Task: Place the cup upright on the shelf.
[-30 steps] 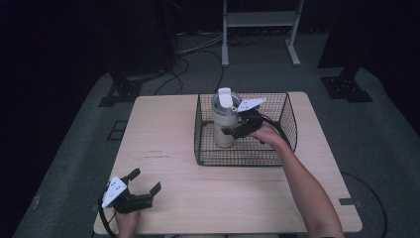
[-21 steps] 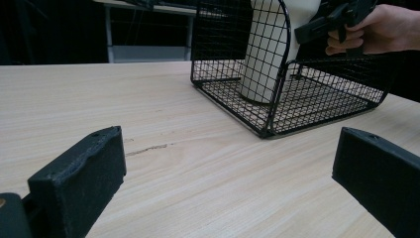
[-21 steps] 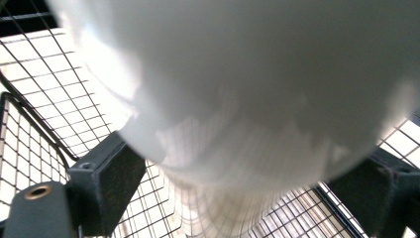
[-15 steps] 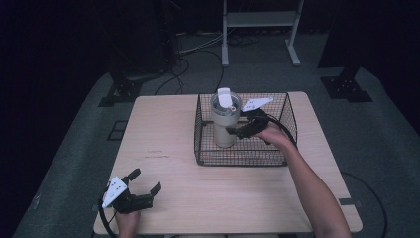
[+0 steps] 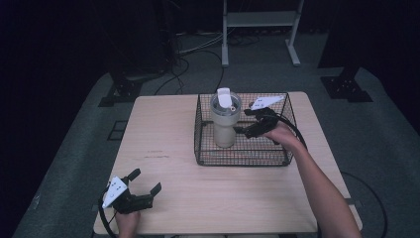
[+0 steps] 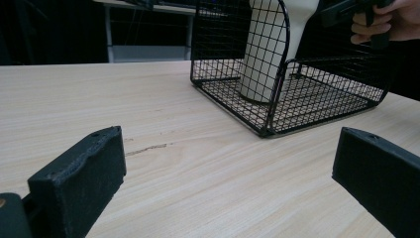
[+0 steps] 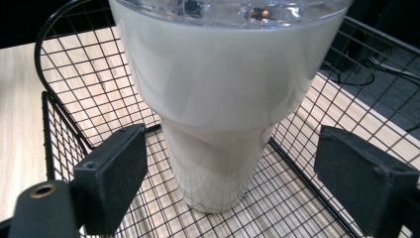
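**Count on and around the table**

One pale wooden table (image 5: 173, 129) carries one black wire basket (image 5: 200, 134), and in it stands one cream tumbler with a clear lid (image 5: 225, 124). Two black two-jaw grippers are present: one left gripper (image 5: 146, 181) and one right gripper (image 5: 243, 122). One white metal stand (image 5: 260, 20) stands behind.

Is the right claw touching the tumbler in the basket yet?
Apart. In the right gripper view the right claw stands open, and basket mesh shows between each jaw and the tumbler.
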The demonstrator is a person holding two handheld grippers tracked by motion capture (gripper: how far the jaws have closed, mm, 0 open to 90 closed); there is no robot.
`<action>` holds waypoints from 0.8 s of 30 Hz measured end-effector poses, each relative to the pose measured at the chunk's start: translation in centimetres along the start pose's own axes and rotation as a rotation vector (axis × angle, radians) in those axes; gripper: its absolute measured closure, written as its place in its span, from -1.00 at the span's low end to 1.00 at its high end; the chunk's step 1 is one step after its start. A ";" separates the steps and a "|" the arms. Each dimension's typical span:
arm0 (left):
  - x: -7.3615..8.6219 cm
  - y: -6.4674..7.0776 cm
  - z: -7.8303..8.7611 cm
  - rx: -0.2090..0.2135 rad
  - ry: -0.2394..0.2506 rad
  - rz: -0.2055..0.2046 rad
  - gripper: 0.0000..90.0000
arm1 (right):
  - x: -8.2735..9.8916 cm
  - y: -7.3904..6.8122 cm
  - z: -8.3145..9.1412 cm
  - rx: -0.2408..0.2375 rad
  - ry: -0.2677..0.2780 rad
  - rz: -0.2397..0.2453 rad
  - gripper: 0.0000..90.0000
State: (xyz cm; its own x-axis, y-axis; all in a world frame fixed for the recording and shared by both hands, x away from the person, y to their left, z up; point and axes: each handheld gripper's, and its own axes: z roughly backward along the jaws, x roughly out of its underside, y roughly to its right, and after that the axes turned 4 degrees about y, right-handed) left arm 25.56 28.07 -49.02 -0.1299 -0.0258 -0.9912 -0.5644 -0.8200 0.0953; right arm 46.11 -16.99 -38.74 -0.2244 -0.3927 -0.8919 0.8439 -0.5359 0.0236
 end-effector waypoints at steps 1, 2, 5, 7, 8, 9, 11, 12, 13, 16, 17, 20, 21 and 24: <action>0.0 0.0 0.0 0.000 0.000 0.000 -1.00 | 0.0 0.0 0.0 0.000 0.000 0.000 -0.72; 0.0 0.0 0.0 0.000 -0.001 -0.001 -1.00 | -0.1 0.1 0.3 0.007 0.007 0.003 -0.72; 0.0 0.0 0.0 0.000 -0.002 -0.001 -1.00 | -0.2 0.1 0.7 0.011 0.010 0.002 -0.72; 0.0 0.0 0.0 -0.001 -0.001 -0.001 -1.00 | -0.3 0.1 1.0 0.015 0.010 0.002 -0.72; 0.0 0.0 0.0 -0.001 -0.001 -0.001 -1.00 | -0.4 0.1 1.4 0.017 0.014 0.003 -0.72; 0.0 0.0 0.0 0.000 -0.001 -0.002 -1.00 | -0.4 0.1 1.4 0.017 0.014 0.003 -0.72; 0.0 0.0 0.0 0.000 -0.002 -0.002 -1.00 | -0.6 0.1 1.9 0.022 0.013 0.007 -0.72; 0.0 0.0 0.0 -0.001 -0.002 -0.002 -1.00 | -0.6 0.1 1.9 0.022 0.013 0.007 -0.72; 0.0 0.0 0.0 -0.001 -0.002 -0.002 -1.00 | -0.7 0.1 2.0 0.023 0.014 0.007 -0.72; 0.0 0.0 -0.1 -0.001 -0.002 -0.002 -1.00 | -0.8 -0.1 2.6 0.023 0.016 0.011 -0.72; 0.0 0.0 -0.1 0.000 -0.002 -0.003 -1.00 | -0.9 -0.2 2.7 0.022 0.014 0.015 -0.72; 0.0 0.1 -0.1 -0.001 -0.002 -0.002 -1.00 | -0.9 -0.2 3.4 0.025 0.012 0.014 -0.72; 0.0 0.1 -0.1 -0.001 -0.002 -0.002 -1.00 | -0.9 -0.2 3.4 0.025 0.012 0.014 -0.72; 0.0 0.1 -0.1 -0.002 -0.003 -0.002 -1.00 | -1.0 -0.2 3.8 0.025 0.017 0.012 -0.72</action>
State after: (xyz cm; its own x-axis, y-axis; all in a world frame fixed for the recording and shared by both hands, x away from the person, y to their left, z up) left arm 25.60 27.96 -49.03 -0.1308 -0.0221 -0.9912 -0.5634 -0.8209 0.0927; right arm 44.26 -19.33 -36.12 -0.2056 -0.3870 -0.8989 0.8344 -0.5493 0.0456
